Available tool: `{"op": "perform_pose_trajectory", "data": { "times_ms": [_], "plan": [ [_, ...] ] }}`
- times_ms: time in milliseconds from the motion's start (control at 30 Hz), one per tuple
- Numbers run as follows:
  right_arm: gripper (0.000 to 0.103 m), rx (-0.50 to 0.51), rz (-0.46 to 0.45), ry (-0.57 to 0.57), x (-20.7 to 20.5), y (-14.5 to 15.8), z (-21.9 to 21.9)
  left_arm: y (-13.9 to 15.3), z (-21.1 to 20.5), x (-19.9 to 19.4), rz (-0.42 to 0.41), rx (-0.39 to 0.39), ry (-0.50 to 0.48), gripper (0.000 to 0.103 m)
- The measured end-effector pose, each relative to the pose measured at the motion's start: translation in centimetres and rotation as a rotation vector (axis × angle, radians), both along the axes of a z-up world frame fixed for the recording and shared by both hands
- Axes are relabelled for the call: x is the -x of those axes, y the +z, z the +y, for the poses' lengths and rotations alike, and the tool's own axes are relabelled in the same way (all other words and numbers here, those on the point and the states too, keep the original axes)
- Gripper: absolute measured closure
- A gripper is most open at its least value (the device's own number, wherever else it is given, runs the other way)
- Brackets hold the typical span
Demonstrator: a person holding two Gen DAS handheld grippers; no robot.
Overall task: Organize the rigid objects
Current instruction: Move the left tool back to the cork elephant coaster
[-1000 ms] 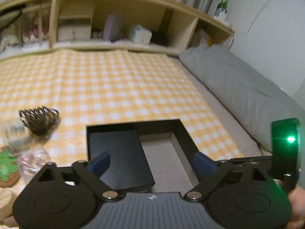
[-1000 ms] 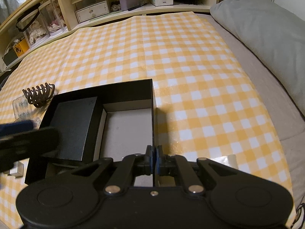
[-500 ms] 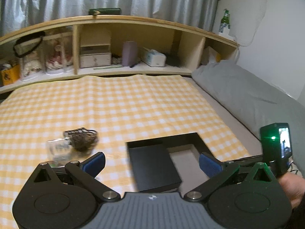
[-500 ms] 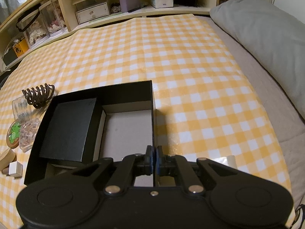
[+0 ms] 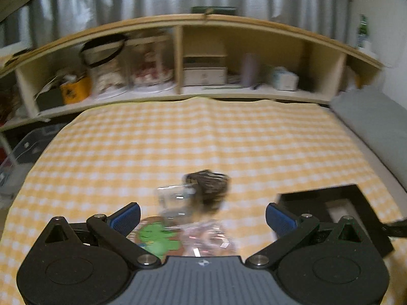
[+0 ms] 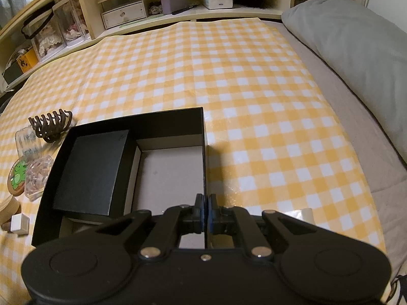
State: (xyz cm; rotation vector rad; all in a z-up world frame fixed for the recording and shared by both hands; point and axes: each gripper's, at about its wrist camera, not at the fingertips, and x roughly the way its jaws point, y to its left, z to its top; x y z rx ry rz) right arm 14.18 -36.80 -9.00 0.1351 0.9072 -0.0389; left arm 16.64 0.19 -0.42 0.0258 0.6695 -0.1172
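An open black box [image 6: 152, 124] lies on the yellow checked cloth with a smaller black box [image 6: 94, 167] inside its left half. My right gripper [image 6: 206, 203] is shut on the box's right wall near the front corner. Left of the box lie a brown hair claw [image 6: 51, 125], a clear plastic case [image 6: 26, 142], a green cartoon coaster [image 6: 17, 175] and a clear packet [image 6: 38, 178]. My left gripper [image 5: 203, 217] hangs wide open and empty above these. Ahead of it are the hair claw [image 5: 208, 188] and case [image 5: 173, 198]; the coaster [image 5: 157, 236] and packet [image 5: 211, 239] lie between its fingers. The box [image 5: 320, 191] is at its right.
A small white cube [image 6: 19, 223] and a wooden piece [image 6: 7, 207] lie at the cloth's front left. A grey pillow [image 6: 356, 50] runs along the right side. A wooden shelf [image 5: 203, 20] full of boxes and containers stands behind the cloth.
My left gripper has swung left, away from the black box, and now faces the hair claw and the pile beside it. The right gripper has stayed put on the box wall.
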Motion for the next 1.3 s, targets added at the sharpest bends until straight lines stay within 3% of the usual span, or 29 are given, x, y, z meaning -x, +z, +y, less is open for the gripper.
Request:
{"op": "perform_pose_trajectory", "data": {
  "times_ms": [200,333,433,833,933,1167,1300],
  "plan": [
    [0.099,-0.007,0.005,-0.008,-0.1,-0.2,-0.1,-1.5,3.0,-2.4,0.024,-0.071,0.044,0.000],
    [0.099,-0.005,0.006,-0.007,-0.1,-0.2,-0.1,-4.2,4.0,-4.1,0.121,-0.179,0.046,0.000],
    [0.099,0.002,0.007,-0.003,-0.2,-0.3,-0.2,-6.3,4.5,-4.9,0.182,-0.212,0.026,0.000],
    [0.099,0.010,0.008,0.002,-0.1,-0.3,0.0,-12.0,5.0,-6.4,0.328,-0.232,-0.115,0.000],
    [0.099,0.012,0.008,0.003,-0.1,-0.3,0.0,-12.9,4.7,-6.8,0.315,-0.235,-0.137,0.000],
    [0.099,0.012,0.008,0.003,-0.1,-0.4,0.0,-14.0,5.4,-8.3,0.250,-0.100,-0.072,0.000],
    [0.099,0.006,0.012,0.001,-0.2,-0.5,-0.1,-14.5,5.4,-8.5,0.220,-0.104,-0.069,0.000]
  ]
}}
